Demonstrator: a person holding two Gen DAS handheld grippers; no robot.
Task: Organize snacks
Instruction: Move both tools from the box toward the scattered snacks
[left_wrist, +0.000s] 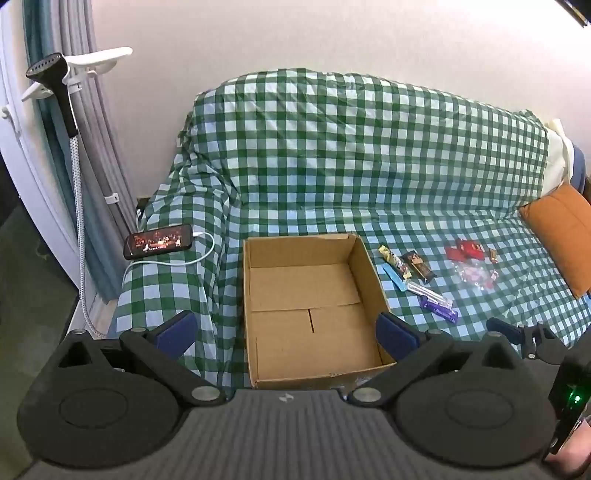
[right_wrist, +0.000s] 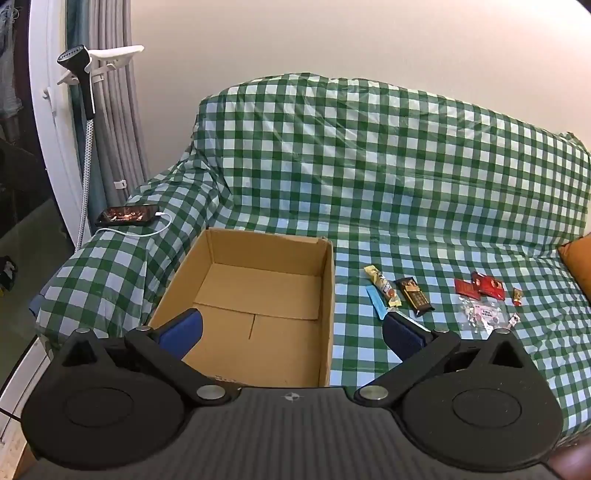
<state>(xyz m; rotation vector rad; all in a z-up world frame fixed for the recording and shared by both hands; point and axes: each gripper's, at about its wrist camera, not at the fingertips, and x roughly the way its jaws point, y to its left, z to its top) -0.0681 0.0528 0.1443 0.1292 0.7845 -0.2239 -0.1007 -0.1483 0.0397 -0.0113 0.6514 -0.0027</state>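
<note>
Checked-cloth sofa (right_wrist: 369, 166): cardboard box (right_wrist: 258, 295) empty; snack packets (right_wrist: 413, 295) all lie beside it, unsorted. Left tool (left_wrist: 286, 332) and right tool (right_wrist: 291, 332) both spread, holding nothing.

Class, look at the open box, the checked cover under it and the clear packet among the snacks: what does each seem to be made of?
Box: corrugated cardboard, matt brown, with folded flaps on its floor.
Checked cover: probably thin plastic sheeting, since its creases show a glossy sheen; coated cloth is possible.
Clear packet: transparent, glinting plastic film.
</note>
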